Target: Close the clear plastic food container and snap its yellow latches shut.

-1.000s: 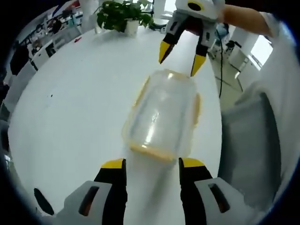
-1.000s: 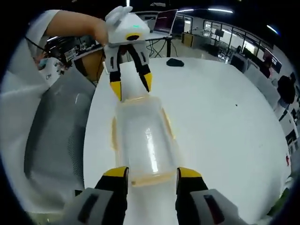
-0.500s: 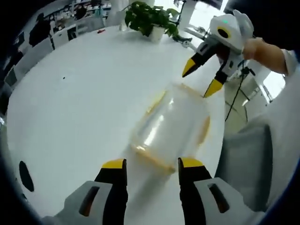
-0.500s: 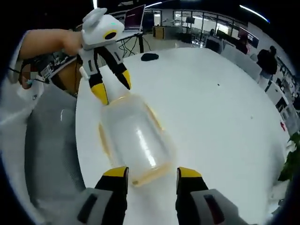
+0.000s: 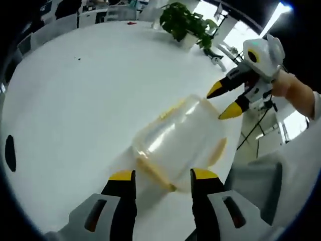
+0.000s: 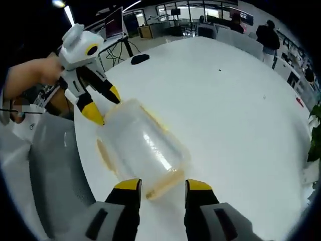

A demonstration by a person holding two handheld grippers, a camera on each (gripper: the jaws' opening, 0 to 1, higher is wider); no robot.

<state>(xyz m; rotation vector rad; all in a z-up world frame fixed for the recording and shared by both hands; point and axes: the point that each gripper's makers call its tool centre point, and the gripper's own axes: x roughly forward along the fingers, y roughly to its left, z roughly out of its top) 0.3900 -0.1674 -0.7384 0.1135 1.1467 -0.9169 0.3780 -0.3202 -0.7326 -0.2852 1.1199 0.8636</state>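
The clear plastic container (image 5: 175,140) lies on the white table (image 5: 75,100) with its lid on, yellow latches (image 5: 153,171) along its edges. My left gripper (image 5: 163,175) is open, its black-and-yellow jaws either side of the container's near end. My right gripper (image 5: 224,102) is open at the far end, its tips close to that corner. In the right gripper view the container (image 6: 143,148) runs diagonally. The right gripper (image 6: 163,185) is open at its near latch (image 6: 161,187), and the left gripper (image 6: 104,104) is open at the far corner.
A grey chair (image 5: 253,186) stands by the table edge, beside the container (image 6: 50,170). A potted plant (image 5: 188,22) sits at the table's far side. A black mouse (image 6: 139,58) lies on the table. A person (image 6: 266,32) stands far back.
Both views have swung, so the container now sits diagonally in each. The grippers stay open at its opposite ends. Whether the container itself turned is unclear.
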